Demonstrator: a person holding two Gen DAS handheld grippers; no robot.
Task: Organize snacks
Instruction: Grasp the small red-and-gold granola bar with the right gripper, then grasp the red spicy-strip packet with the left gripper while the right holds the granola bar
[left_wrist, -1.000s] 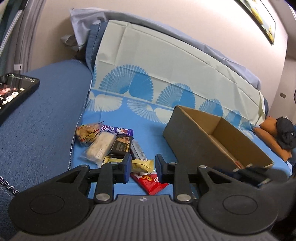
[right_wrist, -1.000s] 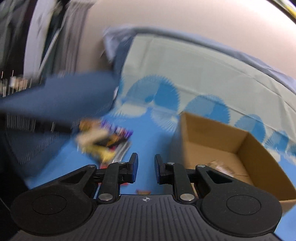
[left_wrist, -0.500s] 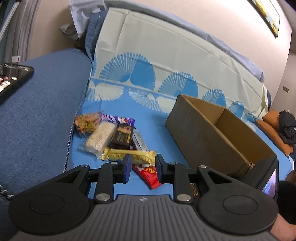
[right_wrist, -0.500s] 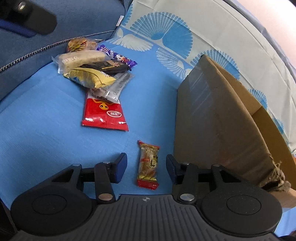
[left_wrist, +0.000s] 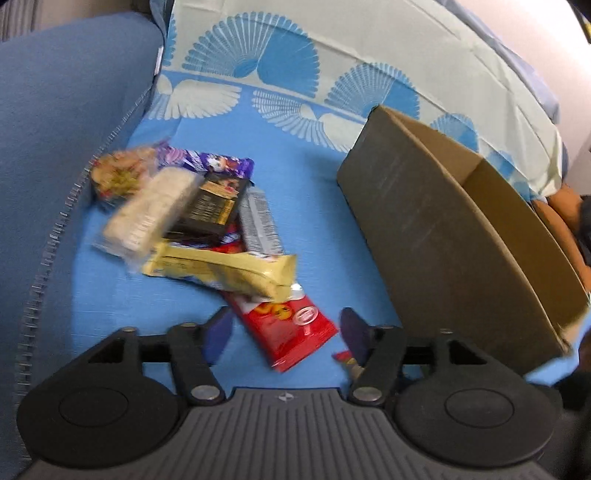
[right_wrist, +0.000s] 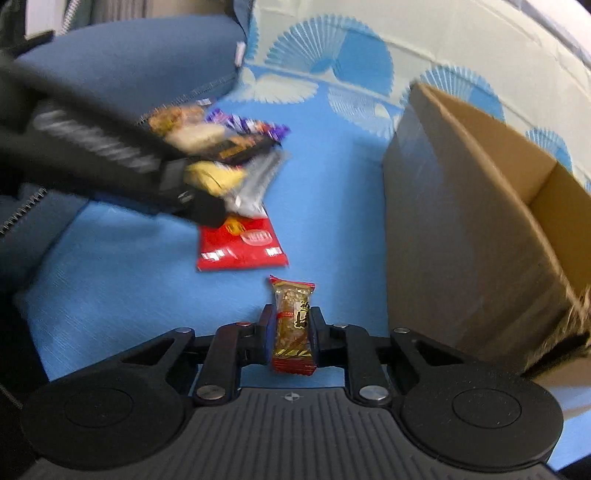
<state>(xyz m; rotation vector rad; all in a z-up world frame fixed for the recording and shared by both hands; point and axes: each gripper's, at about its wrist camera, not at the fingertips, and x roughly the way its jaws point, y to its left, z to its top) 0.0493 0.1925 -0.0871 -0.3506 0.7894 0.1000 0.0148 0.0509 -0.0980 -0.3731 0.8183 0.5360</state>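
**Small snack bar gripped on the right; left jaws spreading over the red packet**

The right gripper (right_wrist: 289, 326) is seen closing on a small red-and-gold snack bar (right_wrist: 293, 321), which stands lengthwise between the two pads and is pressed by them on both sides. Its far end projects beyond the fingertips over the blue patterned cloth (right_wrist: 129, 280). To the right of these jaws, close by, the wall of an open cardboard box (right_wrist: 461, 236) is seen. Ahead and slightly left of the jaws a red packet (right_wrist: 242, 243) lies flat.

The left gripper (left_wrist: 286, 330) is shown with its jaws opening wide; nothing is pressed by the pads. The near end of the red packet (left_wrist: 291, 328) lies in the gap between the spread fingers, on the cloth. Beyond the jaws, a yellow wrapper (left_wrist: 225, 271) is laid across the packet's far end, and behind it a heap of further snacks (left_wrist: 177, 199) is piled. The box stands to the right of these jaws.
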